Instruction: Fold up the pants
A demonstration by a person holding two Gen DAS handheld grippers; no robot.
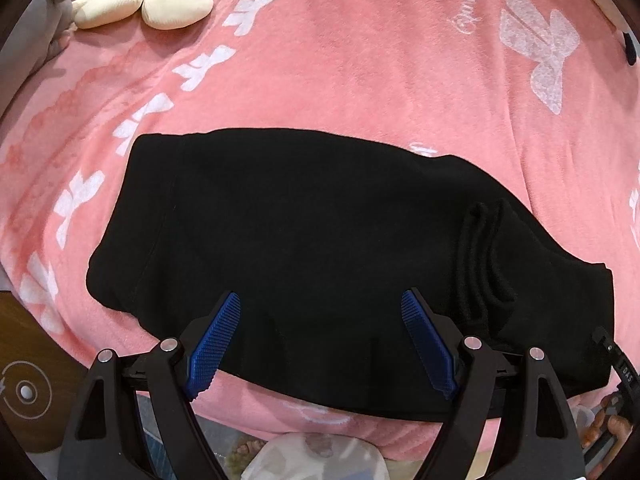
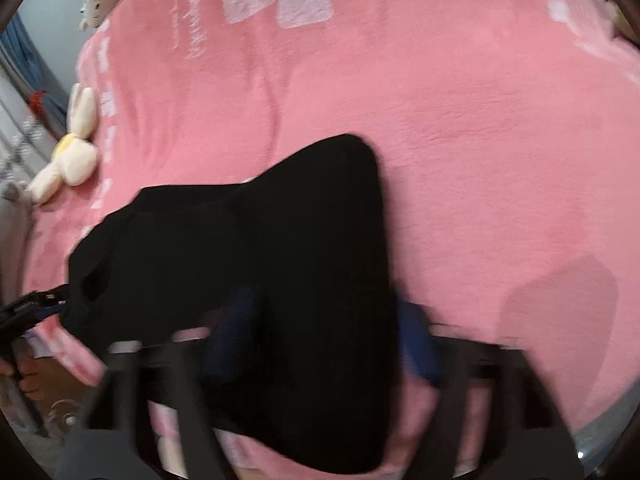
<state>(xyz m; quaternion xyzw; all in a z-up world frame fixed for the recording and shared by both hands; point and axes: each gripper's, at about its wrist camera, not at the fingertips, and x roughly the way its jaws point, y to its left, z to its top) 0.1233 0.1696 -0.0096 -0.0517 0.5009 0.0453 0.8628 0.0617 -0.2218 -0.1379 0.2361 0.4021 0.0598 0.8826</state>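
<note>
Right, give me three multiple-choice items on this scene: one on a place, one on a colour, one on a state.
1. Where do the pants lie?
A. on a bare wooden floor
B. on the pink blanket
C. on a hanger

2. What colour are the pads on the left gripper?
A. blue
B. red
C. white

3. How do the left gripper's jaws stand?
A. clamped tight on the plush toy
B. spread wide over the near edge of the pants
C. shut with nothing between them

Answers:
1. B: black cloth lies spread on the pink blanket in both wrist views.
2. A: both ribbed pads are blue.
3. B: the two pads stand far apart above the black cloth, while the cream plush toy lies far off at the blanket's far edge.
</note>
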